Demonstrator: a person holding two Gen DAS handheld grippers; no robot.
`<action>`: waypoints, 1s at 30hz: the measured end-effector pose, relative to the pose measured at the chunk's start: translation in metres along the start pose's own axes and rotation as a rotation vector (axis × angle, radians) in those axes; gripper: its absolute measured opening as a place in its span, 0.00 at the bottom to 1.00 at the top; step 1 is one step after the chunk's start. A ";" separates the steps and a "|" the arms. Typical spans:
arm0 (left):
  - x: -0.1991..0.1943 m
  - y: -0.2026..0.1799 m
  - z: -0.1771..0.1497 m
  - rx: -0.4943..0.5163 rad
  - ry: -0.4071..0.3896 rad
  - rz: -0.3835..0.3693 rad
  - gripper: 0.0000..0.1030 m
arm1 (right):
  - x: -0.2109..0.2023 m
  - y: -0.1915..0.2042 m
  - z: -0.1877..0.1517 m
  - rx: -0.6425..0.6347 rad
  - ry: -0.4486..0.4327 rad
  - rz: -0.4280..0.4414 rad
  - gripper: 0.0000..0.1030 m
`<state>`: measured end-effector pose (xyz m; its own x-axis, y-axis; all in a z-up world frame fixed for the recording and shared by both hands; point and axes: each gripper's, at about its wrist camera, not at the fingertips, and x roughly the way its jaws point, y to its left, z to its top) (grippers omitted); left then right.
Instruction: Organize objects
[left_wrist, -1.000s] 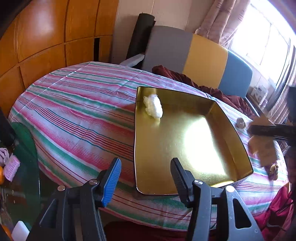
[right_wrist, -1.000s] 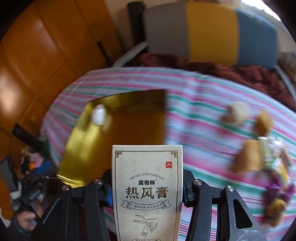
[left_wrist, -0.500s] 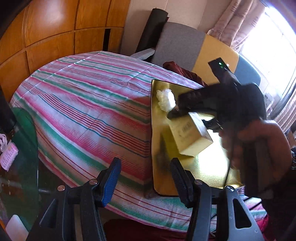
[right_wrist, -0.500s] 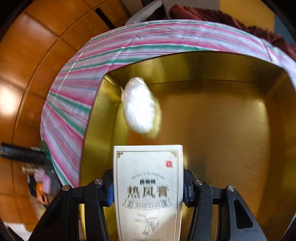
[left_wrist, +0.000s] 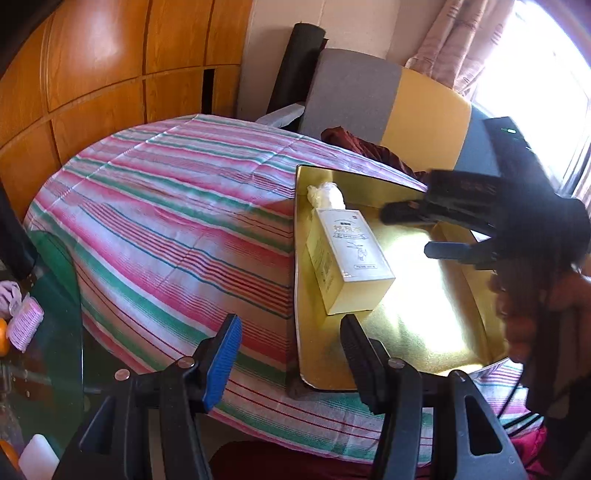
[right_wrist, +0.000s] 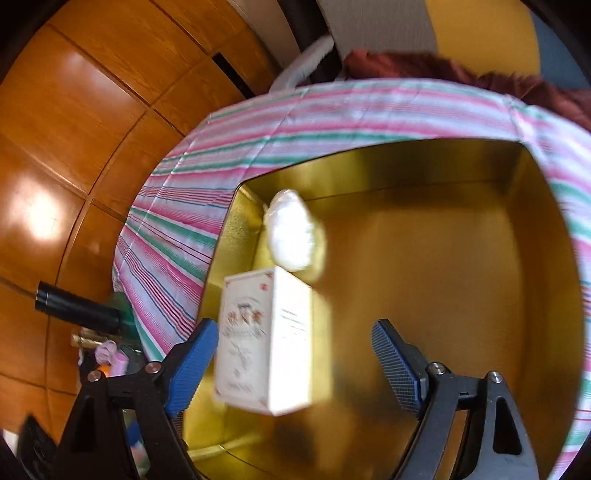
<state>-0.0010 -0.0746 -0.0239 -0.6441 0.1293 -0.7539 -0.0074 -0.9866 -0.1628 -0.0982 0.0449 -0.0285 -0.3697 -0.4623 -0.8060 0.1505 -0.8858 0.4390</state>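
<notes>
A cream carton (left_wrist: 347, 254) with printed lettering lies flat on the floor of a shallow gold tray (left_wrist: 424, 343), close to the tray's 9 o'clock wall. Its far end sits just beside a white crumpled wad (left_wrist: 325, 195) in the tray's 11 o'clock corner; whether the two touch cannot be told. The tray rests on a round worktop covered by a striped cloth (left_wrist: 177, 221) in pink, green and white.

The right gripper (right_wrist: 291, 365) hangs above the tray with its jaws spread wide and nothing between the blue pads; in its own view the carton (right_wrist: 264, 343) lies below, nearer the 9 o'clock pad and clear of both. From the left wrist view that gripper (left_wrist: 410, 232) reaches in from 3 o'clock over the tray.

The left gripper (left_wrist: 290, 354) hovers at the worktop's 6 o'clock edge, jaws spread and holding nothing, one finger over the cloth, the other over the tray's near rim.

A grey, yellow and blue chair back (left_wrist: 391, 96) stands behind the worktop at 12 o'clock.
</notes>
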 end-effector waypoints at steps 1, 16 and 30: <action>-0.002 -0.003 0.000 0.008 -0.006 0.004 0.54 | -0.008 -0.002 -0.004 -0.014 -0.018 -0.015 0.85; -0.015 -0.060 0.005 0.163 -0.046 -0.010 0.55 | -0.131 -0.070 -0.056 -0.141 -0.239 -0.249 0.98; -0.007 -0.132 0.013 0.289 0.004 -0.192 0.55 | -0.257 -0.251 -0.071 0.243 -0.477 -0.557 1.00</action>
<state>-0.0060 0.0530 0.0111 -0.6071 0.3152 -0.7294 -0.3451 -0.9315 -0.1153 0.0244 0.3833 0.0398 -0.6952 0.1651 -0.6996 -0.3583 -0.9233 0.1381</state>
